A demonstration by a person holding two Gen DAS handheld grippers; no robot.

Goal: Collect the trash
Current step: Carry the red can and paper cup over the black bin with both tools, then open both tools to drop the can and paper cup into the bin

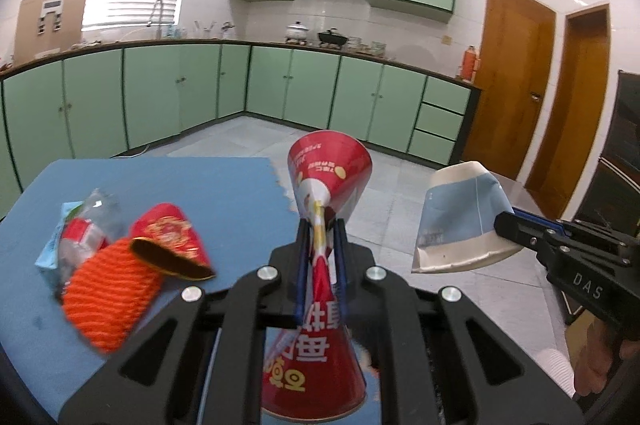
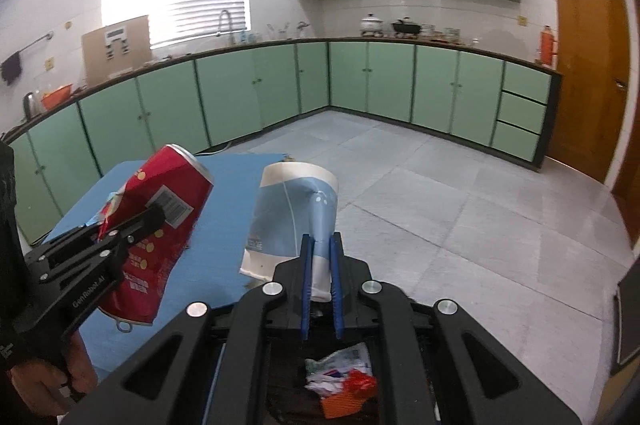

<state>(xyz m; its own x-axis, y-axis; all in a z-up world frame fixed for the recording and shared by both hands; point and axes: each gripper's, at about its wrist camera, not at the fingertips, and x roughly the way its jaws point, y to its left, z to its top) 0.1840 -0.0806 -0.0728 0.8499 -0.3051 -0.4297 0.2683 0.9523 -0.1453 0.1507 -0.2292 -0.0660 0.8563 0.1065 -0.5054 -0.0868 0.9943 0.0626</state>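
Observation:
My left gripper (image 1: 321, 225) is shut on a crushed red drink can (image 1: 330, 169), pinched at its middle and held in the air past the table's right edge. In the right wrist view the can (image 2: 160, 217) and the left gripper (image 2: 156, 215) show at the left. My right gripper (image 2: 320, 241) is shut on a crumpled blue and white paper cup (image 2: 292, 213), also held in the air. The cup (image 1: 460, 221) and the right gripper (image 1: 504, 225) show at the right of the left wrist view. Several pieces of trash lie in a dark bin (image 2: 340, 381) below the right gripper.
A blue table (image 1: 180, 193) holds a clear plastic bottle (image 1: 88, 229), an orange knitted piece (image 1: 108, 297) and a red patterned wrapper (image 1: 172, 241). Green cabinets (image 1: 280, 93) line the far walls. The tiled floor (image 2: 460, 209) lies to the right, with wooden doors (image 1: 508, 77) beyond.

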